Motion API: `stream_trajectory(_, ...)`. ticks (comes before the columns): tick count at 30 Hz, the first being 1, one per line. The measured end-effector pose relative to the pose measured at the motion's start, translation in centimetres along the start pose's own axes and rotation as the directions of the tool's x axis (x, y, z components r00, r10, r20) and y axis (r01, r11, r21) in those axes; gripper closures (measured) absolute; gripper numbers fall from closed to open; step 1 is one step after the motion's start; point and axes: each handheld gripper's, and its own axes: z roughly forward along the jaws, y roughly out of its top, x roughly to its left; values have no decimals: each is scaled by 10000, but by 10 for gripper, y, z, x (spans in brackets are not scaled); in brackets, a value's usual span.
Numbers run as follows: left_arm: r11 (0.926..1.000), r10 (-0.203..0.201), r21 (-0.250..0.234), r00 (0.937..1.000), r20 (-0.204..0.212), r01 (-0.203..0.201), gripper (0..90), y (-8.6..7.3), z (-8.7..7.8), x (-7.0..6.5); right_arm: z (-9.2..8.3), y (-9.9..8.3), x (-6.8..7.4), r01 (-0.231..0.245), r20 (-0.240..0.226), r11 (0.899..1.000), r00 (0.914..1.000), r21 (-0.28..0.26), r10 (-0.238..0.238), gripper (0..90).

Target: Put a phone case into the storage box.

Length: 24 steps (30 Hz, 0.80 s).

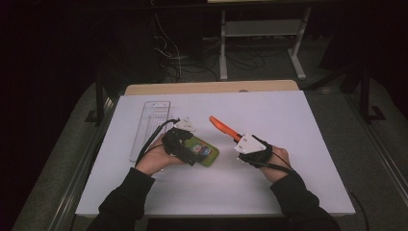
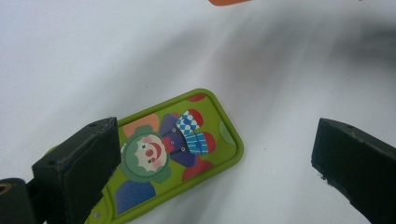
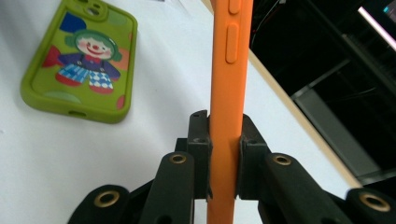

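A green phone case [image 1: 208, 153] printed with a clown lies flat on the white table top [image 1: 269, 110]. My left gripper [image 1: 187, 150] hovers over its near end. In the left gripper view the green case [image 2: 177, 149] lies below my left gripper [image 2: 217, 140], whose jaws stand wide open, one of them over the case's end. An orange phone case [image 1: 222, 126] is lifted off the table, slanting up to the left. My right gripper [image 1: 239, 138] is shut on its lower edge. In the right gripper view the orange case [image 3: 231, 70] stands on edge, clamped in my right gripper [image 3: 225, 154].
A clear plastic tray [image 1: 151, 122] lies at the table's left, beyond my left hand. A wooden strip [image 1: 211, 87] runs along the far edge. On the floor past it are a white frame's legs [image 1: 223, 57] and cables. The green case [image 3: 79, 60] also lies left of the orange one.
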Motion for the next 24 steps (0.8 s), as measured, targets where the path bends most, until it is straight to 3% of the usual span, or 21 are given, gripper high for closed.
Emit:
stream_trajectory(4, 9998, 163, 133, 9999, -55, -162, 7, 0, -1, 2, 0, 0, -3, -1120, -378, 9936, 9931, -135, 1114, 778)
stream_trajectory(8, 9998, 84, 189, 10000, -10, -84, 7, 0, -1, 2, 0, -1, -8, -1714, -742, 9849, 9828, -233, 1693, 778)
stream_trajectory(13, 9998, 110, 191, 9999, -51, -109, 7, 0, -1, 2, 1, -3, -12, -2962, -1368, 9551, 9466, -120, 2919, 778)
stream_trajectory(14, 9998, 104, 184, 9999, -49, -103, 8, 0, -1, 2, 2, -4, -13, -3236, -1525, 9462, 9354, -63, 3189, 778)
stream_trajectory(15, 9998, 85, 169, 10000, -42, -84, 7, 0, -1, 2, 2, -4, -14, -3266, -1552, 9452, 9340, -62, 3217, 779)
stream_trajectory(19, 9999, 88, 145, 9999, -49, -87, 7, 0, 0, 2, 3, -7, -19, -4049, -1857, 9143, 8976, 116, 3999, 779)
stream_trajectory(20, 9999, 30, 108, 10000, -59, -30, 7, 0, 0, 2, 4, -8, -21, -4261, -1974, 9045, 8855, 157, 4206, 779)
stream_trajectory(22, 10000, 2, 91, 10000, -68, -1, 7, 0, 0, 2, 4, -9, -22, -4800, -2210, 8770, 8533, 206, 4722, 780)
stream_trajectory(23, 10000, -15, 61, 10000, -73, 15, 8, 0, 0, 2, 5, -10, -23, -4879, -2267, 8727, 8481, 185, 4789, 779)
stream_trajectory(24, 10000, -31, 39, 10000, -74, 31, 7, 0, 0, 2, 5, -11, -24, -5143, -2377, 8573, 8302, 223, 5043, 779)
